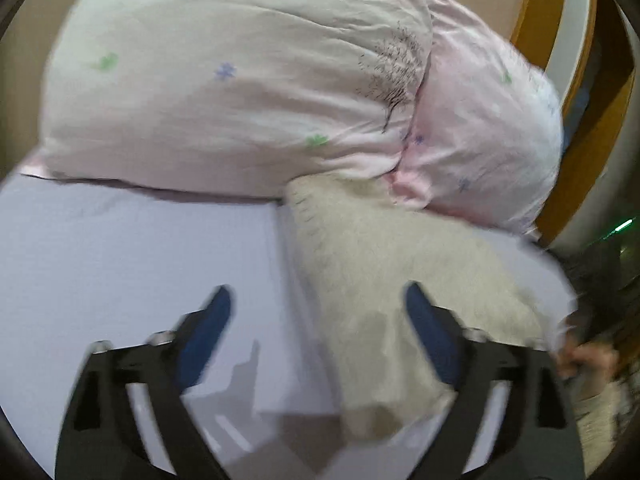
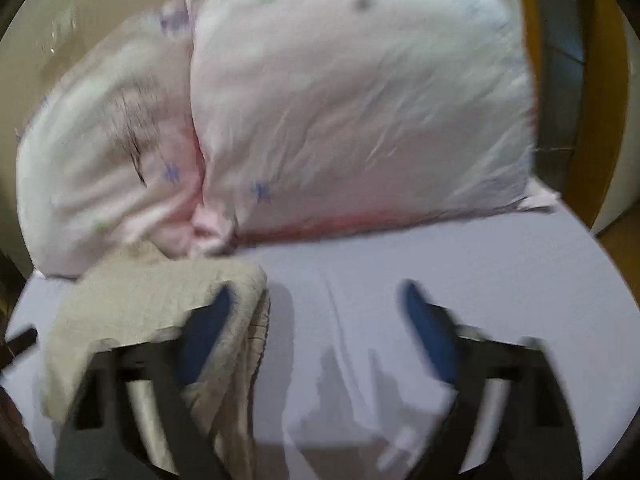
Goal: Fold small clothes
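Left gripper [image 1: 318, 306]: jaws spread wide, holding nothing, hovering over the near end of the small beige knitted garment [image 1: 384, 292]. Right gripper [image 2: 316, 304]: also spread wide and empty; its left blue pad [image 2: 208, 320] sits in front of the garment's edge, contact unclear through the motion blur. Garment lies rumpled on the pale lavender bedsheet [image 1: 120, 264], far end touching the two pink-white floral pillows [image 1: 224, 80]. One edge looks doubled over in the right wrist view, but no clean fold visible. My read: early stage, with flattening, folding and squaring up all left.
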`<state>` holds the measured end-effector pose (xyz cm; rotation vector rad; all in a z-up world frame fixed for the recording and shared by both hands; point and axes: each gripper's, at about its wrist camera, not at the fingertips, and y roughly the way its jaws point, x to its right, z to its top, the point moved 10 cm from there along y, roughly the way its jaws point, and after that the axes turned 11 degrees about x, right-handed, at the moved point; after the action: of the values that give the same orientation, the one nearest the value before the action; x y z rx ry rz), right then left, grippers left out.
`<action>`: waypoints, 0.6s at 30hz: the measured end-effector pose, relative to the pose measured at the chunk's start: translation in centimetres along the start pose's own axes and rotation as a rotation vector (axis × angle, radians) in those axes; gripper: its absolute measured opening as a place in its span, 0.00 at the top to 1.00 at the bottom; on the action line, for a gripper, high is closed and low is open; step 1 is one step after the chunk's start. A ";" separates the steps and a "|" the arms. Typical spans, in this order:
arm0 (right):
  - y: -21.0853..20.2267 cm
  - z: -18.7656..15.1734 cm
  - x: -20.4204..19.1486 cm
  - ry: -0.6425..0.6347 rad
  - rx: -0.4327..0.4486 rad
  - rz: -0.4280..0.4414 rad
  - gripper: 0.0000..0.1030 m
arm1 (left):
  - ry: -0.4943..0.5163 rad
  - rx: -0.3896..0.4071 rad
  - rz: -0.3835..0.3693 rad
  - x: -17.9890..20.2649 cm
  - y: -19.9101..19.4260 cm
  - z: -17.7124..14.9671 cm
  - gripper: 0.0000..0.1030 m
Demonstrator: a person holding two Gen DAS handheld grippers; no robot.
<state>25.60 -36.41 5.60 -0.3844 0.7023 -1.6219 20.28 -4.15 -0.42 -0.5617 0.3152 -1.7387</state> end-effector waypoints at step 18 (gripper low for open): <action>-7.2 -15.5 -8.4 -0.244 -0.329 0.072 0.02 | 0.218 -0.188 0.196 1.3 -1.3 -9.9 0.01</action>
<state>12.06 -24.43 -0.39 -0.7732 0.7870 -1.3625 13.82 -5.95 -7.91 -0.4590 0.6712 -1.5909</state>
